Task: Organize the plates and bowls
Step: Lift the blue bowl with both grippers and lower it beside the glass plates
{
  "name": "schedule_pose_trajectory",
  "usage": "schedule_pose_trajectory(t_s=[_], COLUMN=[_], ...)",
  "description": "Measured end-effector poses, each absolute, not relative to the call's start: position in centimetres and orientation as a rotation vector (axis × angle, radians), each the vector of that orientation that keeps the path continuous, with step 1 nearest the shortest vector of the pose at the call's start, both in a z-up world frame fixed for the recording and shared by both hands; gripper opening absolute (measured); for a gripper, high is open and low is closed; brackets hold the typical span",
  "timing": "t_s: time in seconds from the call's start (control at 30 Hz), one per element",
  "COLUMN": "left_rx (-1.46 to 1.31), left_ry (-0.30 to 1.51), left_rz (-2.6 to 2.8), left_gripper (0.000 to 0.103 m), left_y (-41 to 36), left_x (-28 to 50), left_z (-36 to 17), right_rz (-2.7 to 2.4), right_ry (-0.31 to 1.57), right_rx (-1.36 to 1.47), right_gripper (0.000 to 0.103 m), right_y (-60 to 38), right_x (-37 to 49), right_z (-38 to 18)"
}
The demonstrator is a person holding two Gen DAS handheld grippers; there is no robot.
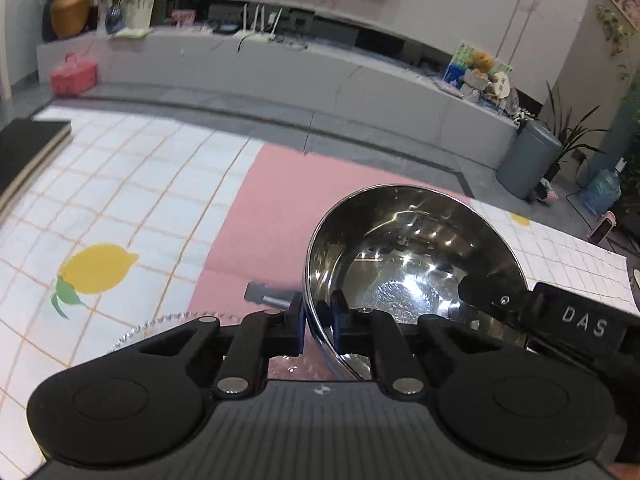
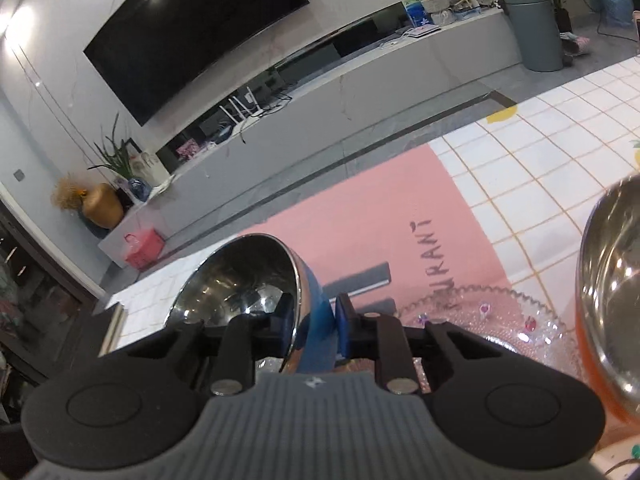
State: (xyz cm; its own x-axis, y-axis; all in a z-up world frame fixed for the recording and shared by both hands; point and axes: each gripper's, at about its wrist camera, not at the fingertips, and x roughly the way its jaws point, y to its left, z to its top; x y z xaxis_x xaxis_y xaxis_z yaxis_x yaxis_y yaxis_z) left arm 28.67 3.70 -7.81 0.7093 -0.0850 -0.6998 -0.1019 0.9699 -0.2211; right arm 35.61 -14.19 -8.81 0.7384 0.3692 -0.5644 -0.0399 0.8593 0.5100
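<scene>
Two steel bowls: left claw (image 1: 319, 322) grips one bowl (image 1: 412, 256), right claw (image 2: 316, 322) grips a blue-sided bowl (image 2: 248, 280); one glass plate (image 2: 500, 316); "DAS" on the right claw.

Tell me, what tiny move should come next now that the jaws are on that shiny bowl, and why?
Probably a small, steady lift. The left gripper and the right gripper each have their jaws pinched on the rim of the steel bowl, which sits tilted with the glass plate just beneath. Raising it first should keep it from scraping the plate's beaded edge.
</scene>
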Motion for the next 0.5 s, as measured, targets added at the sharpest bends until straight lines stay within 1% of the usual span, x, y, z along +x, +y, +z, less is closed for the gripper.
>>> schedule_pose_trajectory(t_s=[0.2,0.37,0.5], left_rx=[-0.263,-0.26,-0.248], left_ry=[0.777,0.754,0.782], left_rz=[-0.01,-0.005,0.034], left_gripper=[0.014,0.014,0.014], left_y=[3.7,4.4,5.0], left_x=[27.6,25.2,22.5], left_z=[-5.3,-2.5,-0.1], right_rz=[0.25,0.275,0.301], right_ry=[0.686,0.68,0.704], right_rx=[0.574,0.579,0.581], right_gripper=[0.02,0.02,0.019], right_y=[-15.1,-14.8,-14.0], right_x=[34.5,32.1,29.5], right_z=[-6.3,-3.1,-1.1])
